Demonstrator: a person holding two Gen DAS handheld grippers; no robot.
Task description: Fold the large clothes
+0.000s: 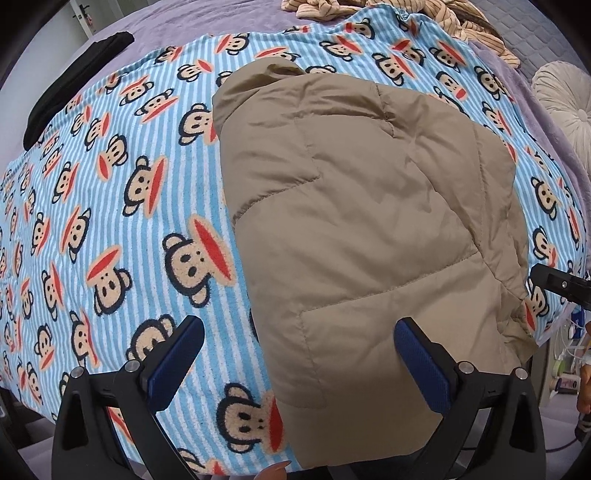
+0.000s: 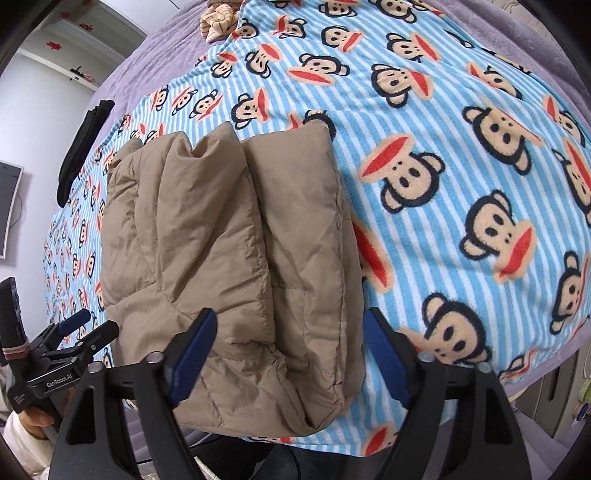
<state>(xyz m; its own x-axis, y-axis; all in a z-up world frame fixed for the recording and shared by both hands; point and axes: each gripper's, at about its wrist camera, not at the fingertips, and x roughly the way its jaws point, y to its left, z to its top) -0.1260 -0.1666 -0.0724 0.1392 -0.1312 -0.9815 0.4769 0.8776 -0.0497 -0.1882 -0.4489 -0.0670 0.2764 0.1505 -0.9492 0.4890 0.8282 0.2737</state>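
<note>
A tan quilted puffer jacket (image 1: 369,206) lies folded into a thick bundle on a blue-striped monkey-print blanket (image 1: 122,206). My left gripper (image 1: 299,354) is open and empty, hovering over the jacket's near left edge. In the right wrist view the jacket (image 2: 229,251) shows two padded folds side by side on the blanket (image 2: 443,155). My right gripper (image 2: 288,350) is open and empty above the jacket's near end. The left gripper also shows in the right wrist view (image 2: 74,332), at the far left, beside the jacket.
A black garment (image 1: 74,85) lies at the blanket's far left edge. A striped beige garment (image 1: 406,14) lies crumpled at the back. A round cream cushion (image 1: 565,107) sits at the right. The bed's near edge runs just under both grippers.
</note>
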